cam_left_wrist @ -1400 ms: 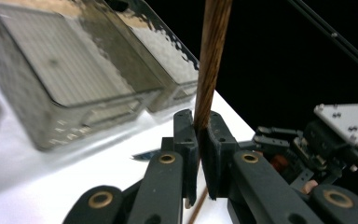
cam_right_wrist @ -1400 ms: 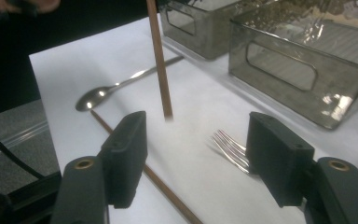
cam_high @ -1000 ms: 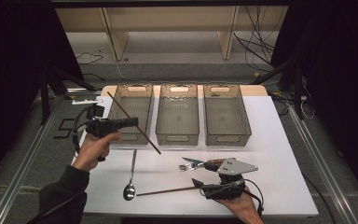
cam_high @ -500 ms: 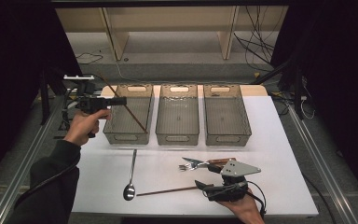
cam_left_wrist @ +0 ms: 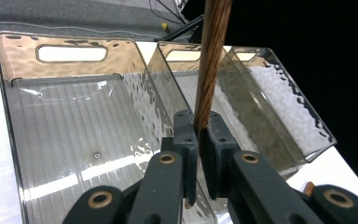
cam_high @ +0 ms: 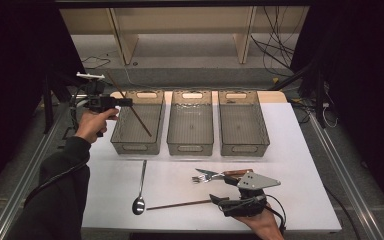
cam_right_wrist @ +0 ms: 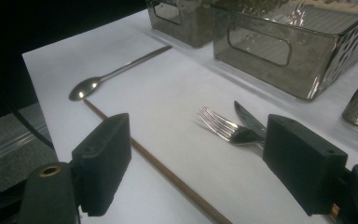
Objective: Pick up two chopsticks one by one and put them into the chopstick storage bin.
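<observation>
Looking down, the high view shows the white desk (cam_high: 300, 150) with three bins, the left claw (cam_high: 128, 102) over the left bin (cam_high: 136, 145). Its own view shows it pinching a brown chopstick (cam_left_wrist: 210, 65). The right claw (cam_right_wrist: 196, 163), just opened wide, straddles a second chopstick (cam_right_wrist: 168, 175) beside a fork (cam_right_wrist: 221, 127) and spoon (cam_right_wrist: 86, 87).

The desk (cam_high: 300, 150) is covered with a matt white, paper-like sheet. The three bins (cam_high: 192, 122) are made of smoky translucent plastic, glossy, with rippled walls and ribbed floors. The chopstick (cam_left_wrist: 212, 60) at 12 o'clock of the left claw (cam_left_wrist: 199, 140) is seen as brown wood with a twisted grain. The spoon (cam_right_wrist: 98, 83) and fork (cam_right_wrist: 223, 126) are polished metal. The claws' pads are matt black plastic.
</observation>
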Motion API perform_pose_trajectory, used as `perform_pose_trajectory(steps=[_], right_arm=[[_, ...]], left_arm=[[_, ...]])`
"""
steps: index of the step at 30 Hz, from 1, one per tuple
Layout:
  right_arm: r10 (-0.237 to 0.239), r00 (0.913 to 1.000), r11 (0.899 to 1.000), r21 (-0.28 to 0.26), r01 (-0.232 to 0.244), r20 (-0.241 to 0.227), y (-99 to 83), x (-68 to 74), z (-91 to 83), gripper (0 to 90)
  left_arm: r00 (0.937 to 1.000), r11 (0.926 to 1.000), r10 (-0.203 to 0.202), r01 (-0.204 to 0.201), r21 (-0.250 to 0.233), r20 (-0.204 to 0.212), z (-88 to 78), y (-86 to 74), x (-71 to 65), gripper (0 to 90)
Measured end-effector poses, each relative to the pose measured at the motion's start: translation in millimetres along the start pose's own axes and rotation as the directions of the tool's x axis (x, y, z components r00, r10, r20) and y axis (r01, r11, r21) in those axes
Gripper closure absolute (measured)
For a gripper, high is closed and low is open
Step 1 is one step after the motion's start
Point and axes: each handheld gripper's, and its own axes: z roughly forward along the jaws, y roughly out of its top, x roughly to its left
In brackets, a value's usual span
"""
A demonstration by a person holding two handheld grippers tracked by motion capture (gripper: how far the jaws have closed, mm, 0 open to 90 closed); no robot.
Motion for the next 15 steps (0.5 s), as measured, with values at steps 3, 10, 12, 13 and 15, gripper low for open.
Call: perform_pose_trajectory(steps=[3,10,12,13,15], right_arm=[[-0.001,1.0,1.0,0.001,0.001,0.0,-0.5,-0.1,0.3,24.1],[0.0,1.0,1.0,-0.002,0.0,-0.001,-1.0,0.6,1.0,24.3],[-0.003,1.0,1.0,0.005,0.003,-0.001,-1.1,0.7,1.1,24.4],[-0.004,1.0,1.0,0.007,0.004,-0.005,-1.3,0.7,1.3,24.4],[-0.003,1.0,1.0,0.013,0.003,-0.005,-2.1,1.0,2.0,24.5]], left_arm=[[0.9999,0.9997,0.003,-0.002,0.026,-0.011,8.3,0.1,0.6,84.8],[0.999,0.9959,0.019,-0.016,0.089,-0.039,25.2,-2.9,0.9,84.7],[0.9986,0.9943,0.023,-0.018,0.105,-0.047,29.9,-4.1,0.8,84.7],[0.9985,0.9929,0.026,-0.021,0.117,-0.049,32.0,-4.5,0.9,84.7],[0.9978,0.9905,0.037,-0.029,0.135,-0.055,35.9,-4.7,0.2,84.7]])
